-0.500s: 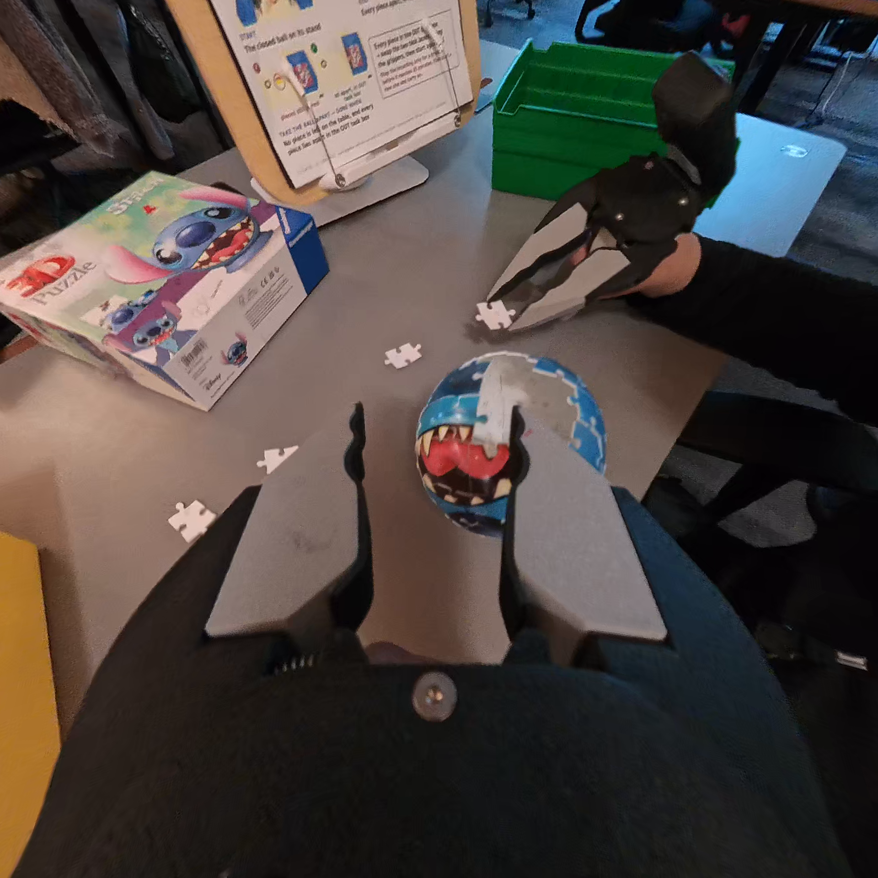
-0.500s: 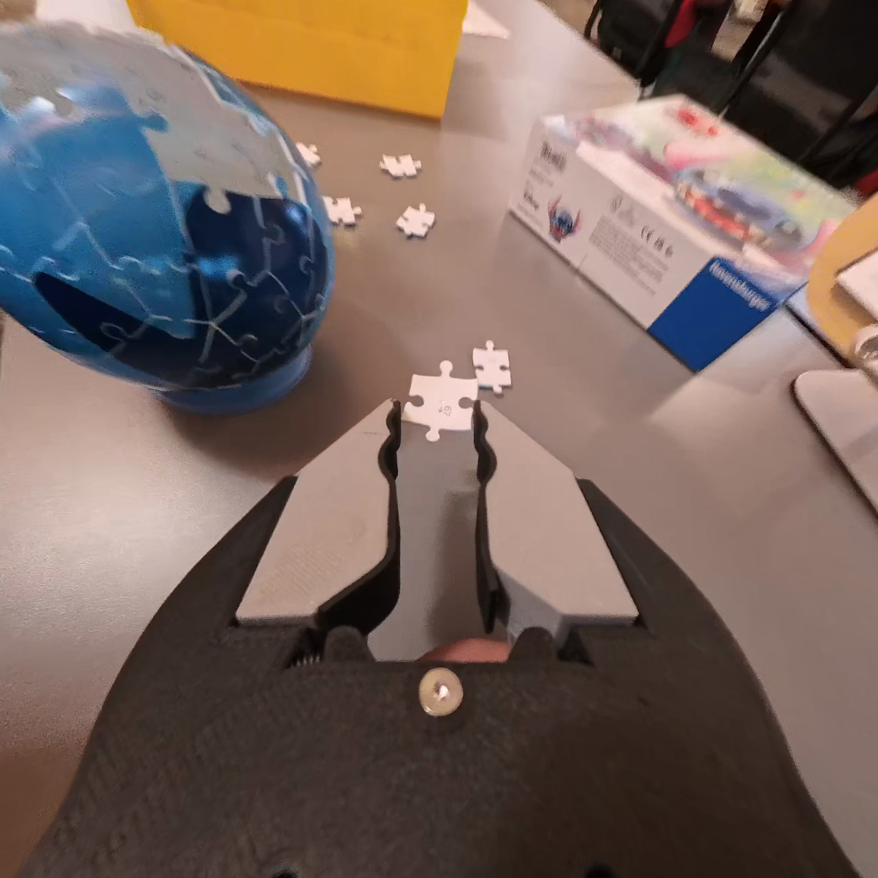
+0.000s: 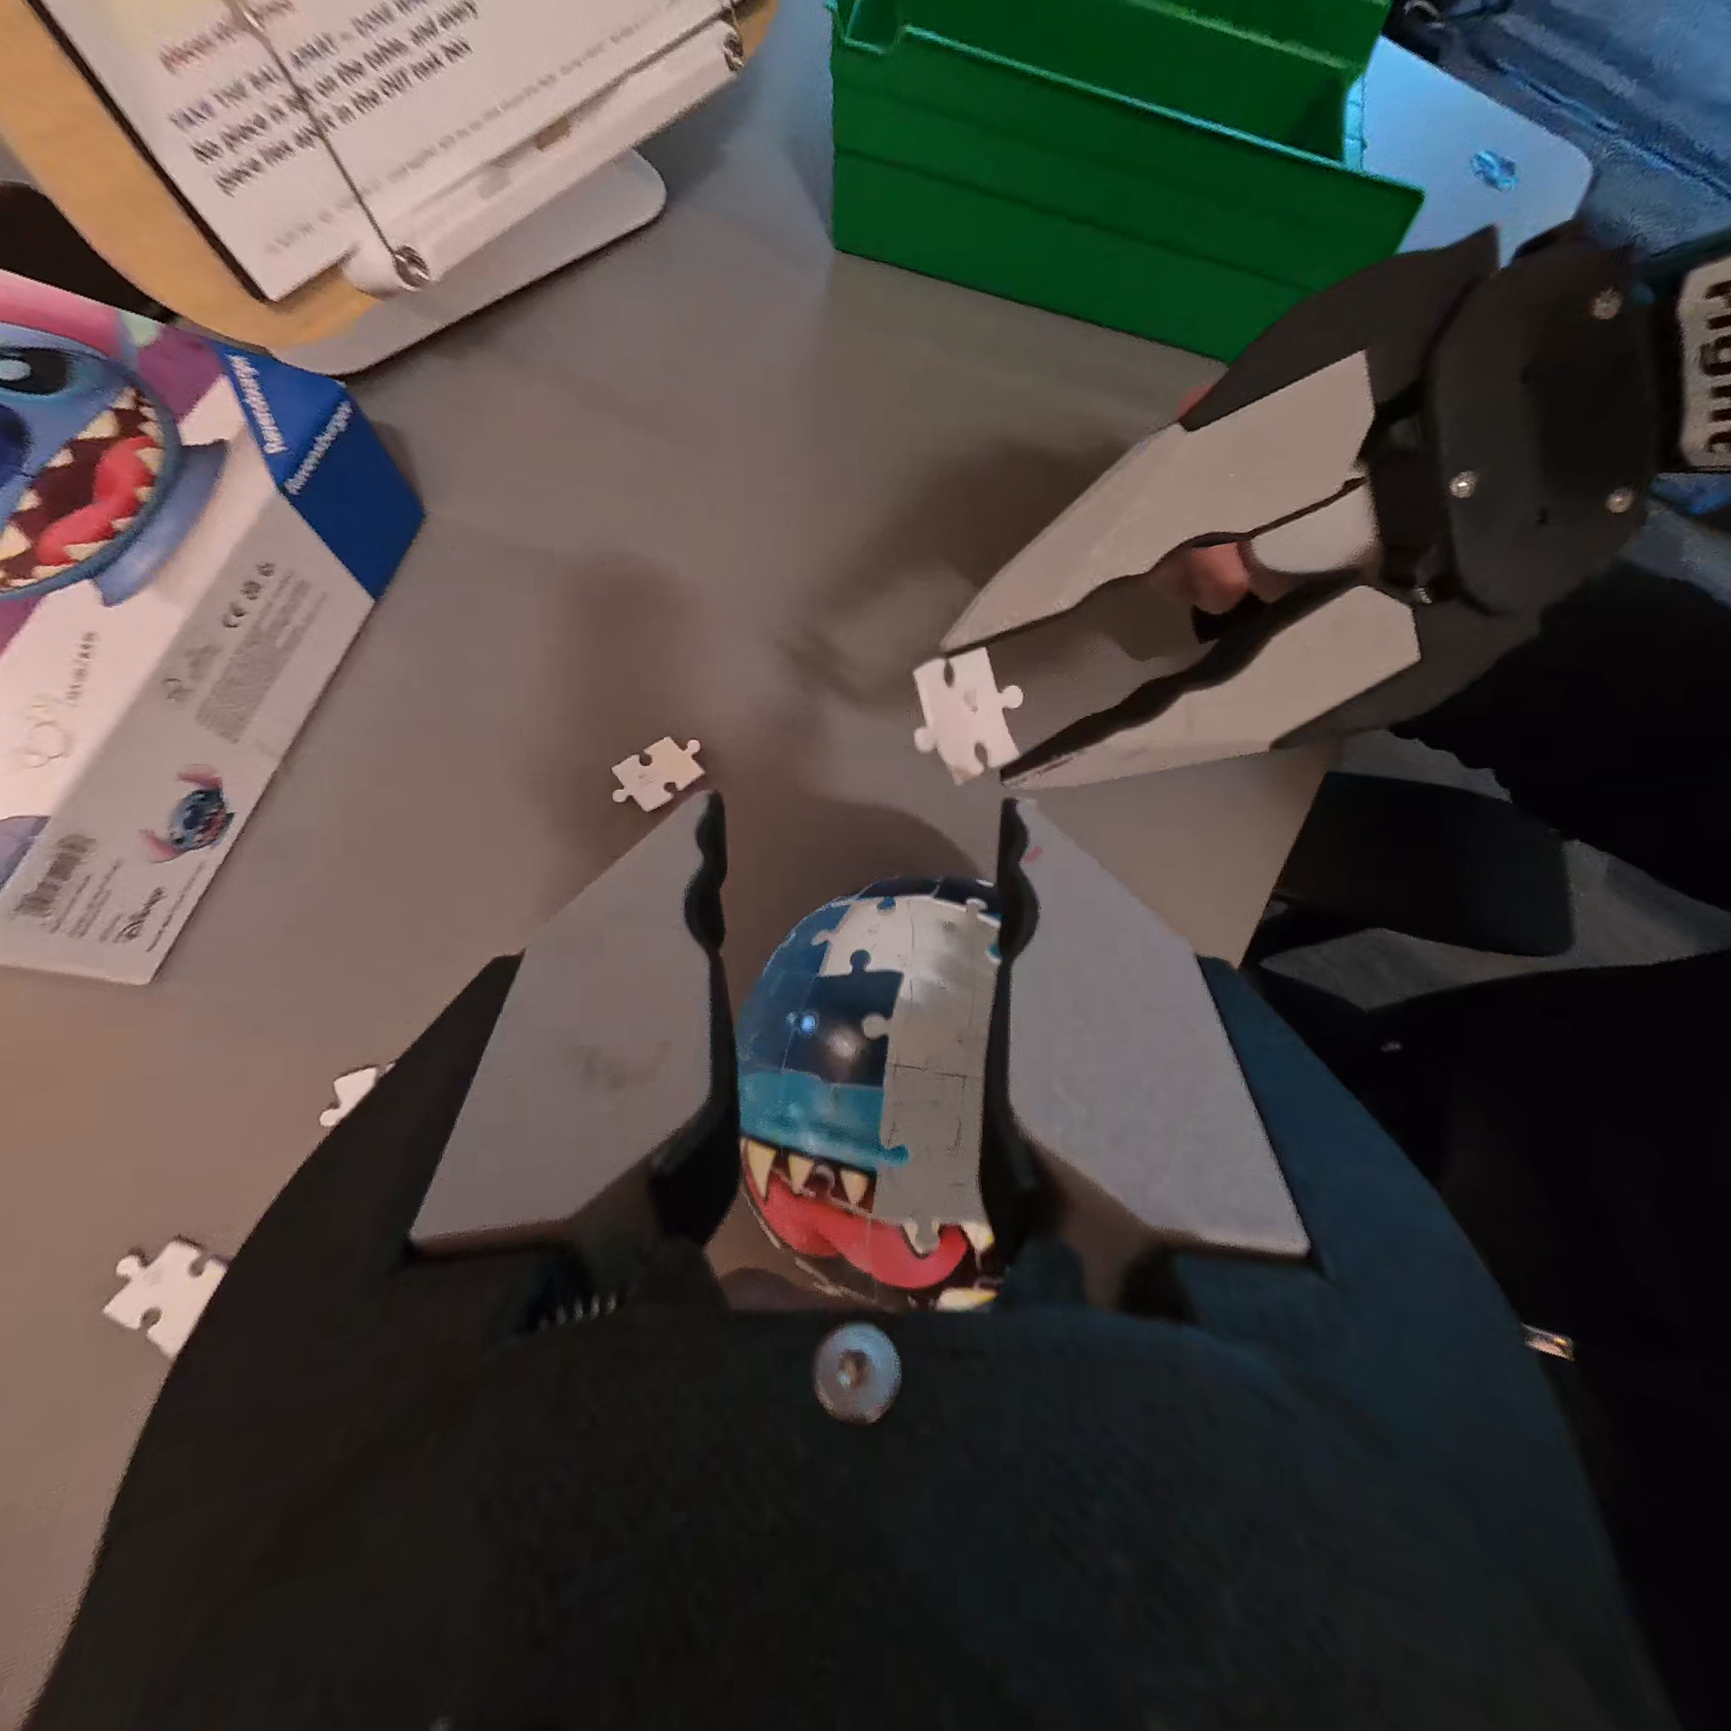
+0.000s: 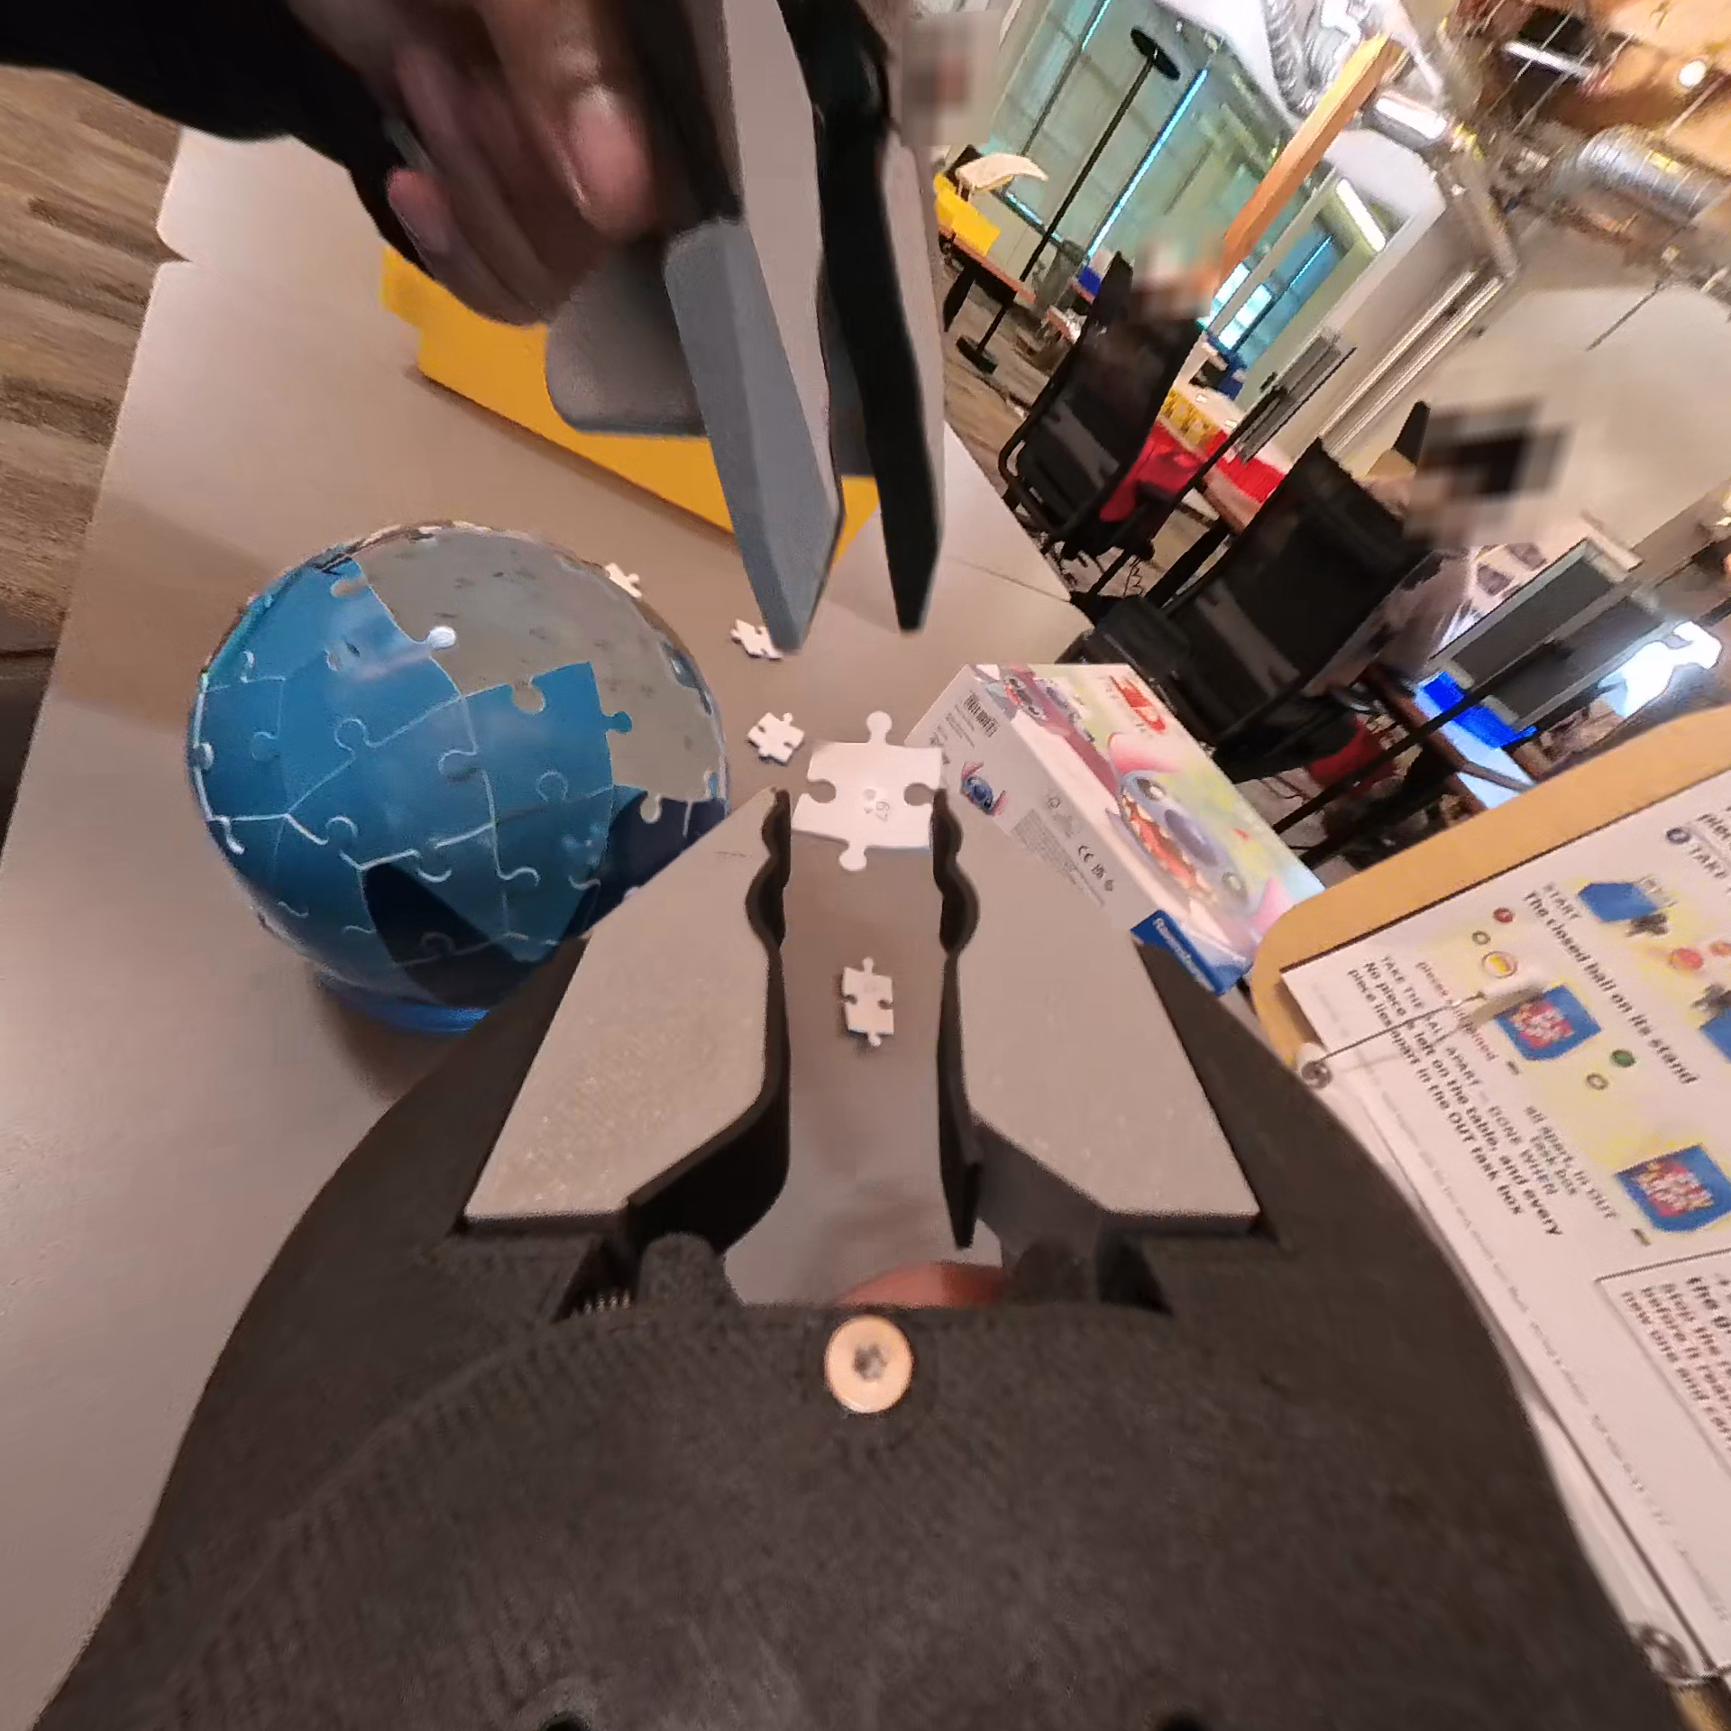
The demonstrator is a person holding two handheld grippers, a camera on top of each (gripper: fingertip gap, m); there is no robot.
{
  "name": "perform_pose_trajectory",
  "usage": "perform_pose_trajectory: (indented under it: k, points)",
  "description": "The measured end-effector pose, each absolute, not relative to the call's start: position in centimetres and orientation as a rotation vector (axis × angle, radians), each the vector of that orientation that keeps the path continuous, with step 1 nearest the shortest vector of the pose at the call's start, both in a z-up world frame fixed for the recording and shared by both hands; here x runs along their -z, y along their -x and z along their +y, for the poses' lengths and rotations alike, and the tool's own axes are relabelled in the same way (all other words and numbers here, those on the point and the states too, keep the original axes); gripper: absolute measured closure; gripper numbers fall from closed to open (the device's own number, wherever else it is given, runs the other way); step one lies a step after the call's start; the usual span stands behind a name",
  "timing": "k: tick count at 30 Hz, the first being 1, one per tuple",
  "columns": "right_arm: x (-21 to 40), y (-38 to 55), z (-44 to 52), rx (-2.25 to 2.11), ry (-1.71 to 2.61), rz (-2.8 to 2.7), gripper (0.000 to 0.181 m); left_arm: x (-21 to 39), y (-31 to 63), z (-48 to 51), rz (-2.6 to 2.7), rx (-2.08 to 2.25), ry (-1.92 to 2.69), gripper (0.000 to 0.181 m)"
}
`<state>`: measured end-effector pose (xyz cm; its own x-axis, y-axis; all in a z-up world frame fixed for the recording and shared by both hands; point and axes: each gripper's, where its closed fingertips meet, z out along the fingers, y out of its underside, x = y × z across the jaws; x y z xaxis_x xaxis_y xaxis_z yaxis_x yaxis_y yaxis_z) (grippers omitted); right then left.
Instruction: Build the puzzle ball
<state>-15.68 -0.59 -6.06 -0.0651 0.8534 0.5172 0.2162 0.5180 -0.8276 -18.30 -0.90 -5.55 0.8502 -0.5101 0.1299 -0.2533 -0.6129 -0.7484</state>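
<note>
The puzzle ball [image 4: 450, 749] stands on a blue base on the grey table [image 4: 187, 1171], mostly blue with a grey patch on top. In the left wrist view the ball [image 3: 843, 1049] shows from above, between my fingers. My left gripper [image 3: 860, 810] is open and hovers over the ball without touching it; it also shows in the right wrist view [image 4: 843, 628]. My right gripper [image 4: 857, 806] is shut on a white puzzle piece [image 4: 866, 796], held above the table to the right of the ball. The piece [image 3: 969, 712] also shows in the left wrist view.
Loose white pieces lie on the table [image 3: 656, 770], [image 3: 164, 1293], [image 4: 868, 1000], [image 4: 776, 735]. The puzzle box [image 3: 187, 599] lies at left. A green bin [image 3: 1105, 178] and an instruction sheet on a stand [image 3: 421, 122] are at the back. A yellow bin [image 4: 599, 412] is behind the ball. Less than 4 cm separates the two grippers' tips.
My right gripper has closed on the white piece and lifted it off the table. My left gripper has moved forward to hover over the ball.
</note>
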Motion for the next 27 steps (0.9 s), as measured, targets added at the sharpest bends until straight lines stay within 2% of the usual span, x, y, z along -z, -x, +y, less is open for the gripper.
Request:
perform_pose_trajectory:
  k: [7,11,12,13,14,15,16,17,18,19,21,22,23,24,25,27]
  points:
    - [6.2,15.9,-0.9,-0.623,0.882,-1.575,0.154,6.6,17.1,-0.1,0.584,0.509,2.254,0.126]
    - [5.8,15.7,-1.2,-0.634,0.865,-1.562,0.154,7.0,16.7,0.1,0.593,0.540,2.255,0.135]
    - [5.7,15.6,-1.3,-0.640,0.862,-1.560,0.155,6.9,16.3,0.1,0.607,0.562,2.243,0.142]
    - [5.5,15.5,-1.5,-0.647,0.847,-1.557,0.172,6.8,16.0,0.0,0.624,0.577,2.228,0.155]
    - [5.1,15.4,-1.6,-0.656,0.824,-1.545,0.181,6.6,15.9,0.1,0.635,0.574,2.211,0.171]
    - [4.8,15.3,-1.6,-0.661,0.817,-1.522,0.181,6.4,15.9,0.2,0.643,0.563,2.191,0.181]
    - [4.5,15.2,-1.4,-0.672,0.826,-1.502,0.181,6.2,15.9,0.2,0.655,0.564,2.179,0.181]
    - [4.4,15.2,-1.0,-0.685,0.851,-1.483,0.167,6.4,16.0,0.1,0.666,0.564,2.187,0.181]
    - [4.6,15.2,-0.2,-0.675,0.896,-1.470,0.166,6.7,16.4,0.4,0.662,0.532,2.197,0.181]
    - [5.1,15.1,1.1,-0.644,0.957,-1.464,0.181,7.0,16.9,0.9,0.649,0.479,2.205,0.181]
    - [7.3,14.6,3.2,-0.612,1.098,-1.497,0.181,7.1,17.3,1.6,0.619,0.422,2.214,0.181]
    - [8.6,14.1,3.8,-0.625,1.170,-1.528,0.179,6.8,17.3,1.7,0.616,0.418,2.207,0.181]
    - [9.9,13.5,4.1,-0.641,1.231,-1.550,0.163,6.3,17.2,1.6,0.623,0.411,2.196,0.181]
    - [11.0,12.8,4.4,-0.647,1.277,-1.566,0.159,5.8,17.3,1.4,0.628,0.391,2.182,0.181]
    - [12.0,12.0,4.5,-0.646,1.314,-1.580,0.159,5.3,17.6,1.2,0.628,0.366,2.170,0.173]
    - [14.5,10.4,4.2,-0.663,1.394,-1.648,0.154,4.4,18.2,0.2,0.630,0.334,2.138,0.174]
